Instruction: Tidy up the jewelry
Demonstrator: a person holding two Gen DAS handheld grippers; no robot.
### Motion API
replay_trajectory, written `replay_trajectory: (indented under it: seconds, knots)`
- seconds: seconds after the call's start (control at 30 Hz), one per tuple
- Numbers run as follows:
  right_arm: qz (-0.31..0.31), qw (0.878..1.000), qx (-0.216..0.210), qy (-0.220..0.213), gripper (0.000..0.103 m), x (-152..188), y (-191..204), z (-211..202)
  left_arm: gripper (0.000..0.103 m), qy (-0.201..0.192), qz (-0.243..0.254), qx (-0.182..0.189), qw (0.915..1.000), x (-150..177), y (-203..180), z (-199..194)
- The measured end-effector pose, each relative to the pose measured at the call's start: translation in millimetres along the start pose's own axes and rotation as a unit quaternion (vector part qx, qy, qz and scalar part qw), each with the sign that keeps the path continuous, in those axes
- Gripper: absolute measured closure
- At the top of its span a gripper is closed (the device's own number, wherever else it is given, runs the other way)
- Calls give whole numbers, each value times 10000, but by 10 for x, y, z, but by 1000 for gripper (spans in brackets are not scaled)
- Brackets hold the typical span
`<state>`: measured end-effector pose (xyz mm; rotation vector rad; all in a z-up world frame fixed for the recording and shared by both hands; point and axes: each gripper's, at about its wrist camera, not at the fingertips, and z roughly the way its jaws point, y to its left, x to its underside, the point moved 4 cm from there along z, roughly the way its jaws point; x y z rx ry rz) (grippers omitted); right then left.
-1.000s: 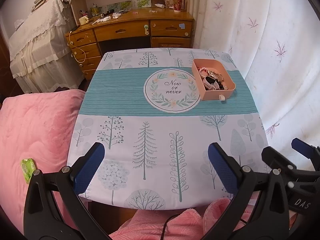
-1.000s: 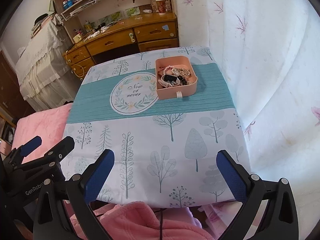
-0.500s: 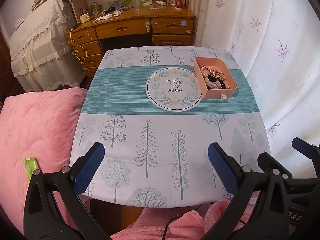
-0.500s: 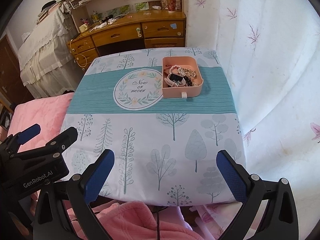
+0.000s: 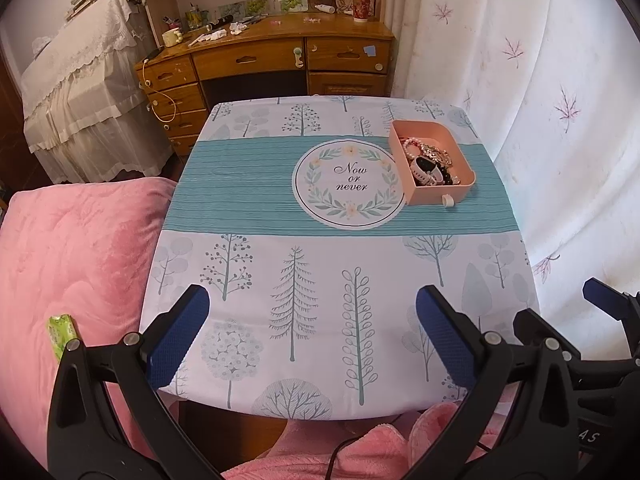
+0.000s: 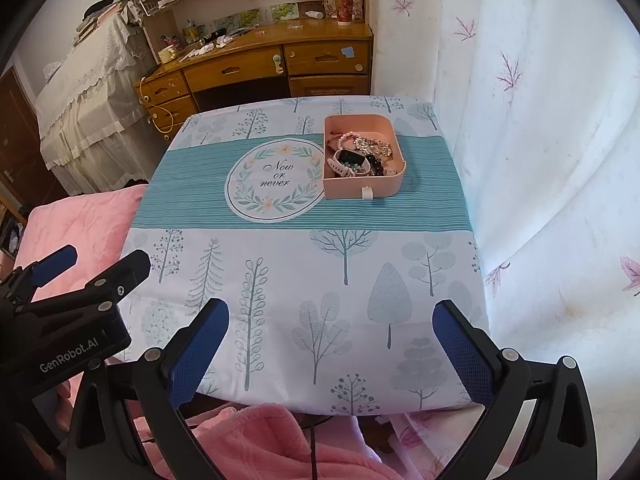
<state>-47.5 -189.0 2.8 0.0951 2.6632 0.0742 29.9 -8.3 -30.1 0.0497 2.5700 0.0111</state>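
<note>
A pink tray (image 5: 420,130) (image 6: 348,191) sits on the far right part of the table, on the teal band of the tablecloth. Inside lie a white watch (image 5: 426,171) (image 6: 347,162), a pink bead bracelet (image 6: 346,138), a sparkly chain (image 6: 374,145) and dark beads (image 5: 450,174). My left gripper (image 5: 312,328) hangs open over the table's near edge, holding nothing. My right gripper (image 6: 330,340) is open too, to the right of the left one, far short of the tray.
The table (image 5: 240,208) carries a tree-print cloth with a round "Now or never" emblem (image 5: 350,184). A pink blanket (image 5: 72,256) lies to the left, a white curtain (image 5: 560,120) to the right. A wooden desk (image 5: 272,60) stands behind.
Both grippers have risen and tilted a little, so the table and tray sit lower in both views. Both stay open. The tray and its contents have not moved.
</note>
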Motion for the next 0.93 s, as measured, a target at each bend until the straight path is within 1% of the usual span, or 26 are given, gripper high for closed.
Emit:
replay_trajectory:
  seconds: [0.27,0.67,0.93]
  knots:
    - [13,10000,45,23,0,-67,-77,24,0,17,13,36,10000,-43,-65,27]
    - [11,9997,237,110,0,-122,-150,80,0,-5,-28,168,9999,-161,-93,87]
    - [-128,9994,197,272,0,-145,-90,183,0,-6,-26,217,9998,-242,-93,143]
